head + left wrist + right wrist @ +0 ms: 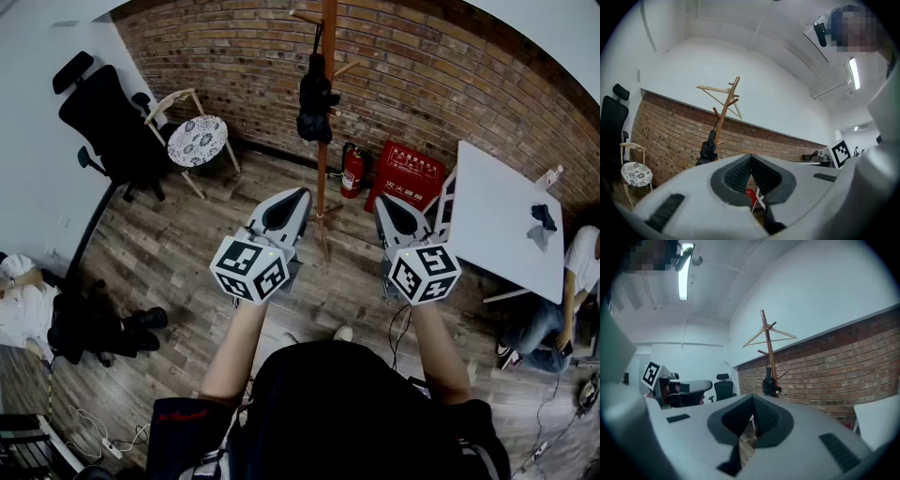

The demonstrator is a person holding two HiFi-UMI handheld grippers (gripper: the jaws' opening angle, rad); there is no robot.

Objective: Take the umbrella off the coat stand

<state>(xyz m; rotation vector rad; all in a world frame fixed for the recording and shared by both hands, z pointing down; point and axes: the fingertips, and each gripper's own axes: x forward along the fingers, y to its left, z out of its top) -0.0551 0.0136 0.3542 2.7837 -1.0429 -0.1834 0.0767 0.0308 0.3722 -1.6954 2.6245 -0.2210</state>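
A black folded umbrella (315, 98) hangs on the wooden coat stand (324, 169) against the brick wall. In the left gripper view the umbrella (708, 149) is a small dark shape on the pole (724, 110), far ahead and left of the jaws. In the right gripper view the umbrella (769, 384) hangs just above the jaw tips, also far off. My left gripper (300, 193) and right gripper (382, 200) are held level, side by side, short of the stand. Both are shut and hold nothing, seen at the left gripper (751, 157) and the right gripper (753, 397).
A fire extinguisher (352, 172) and a red box (409, 173) stand right of the stand's base. A white table (502, 220) with a seated person (562, 300) is at right. A black office chair (108, 122) and a cushioned wooden chair (197, 141) are at left.
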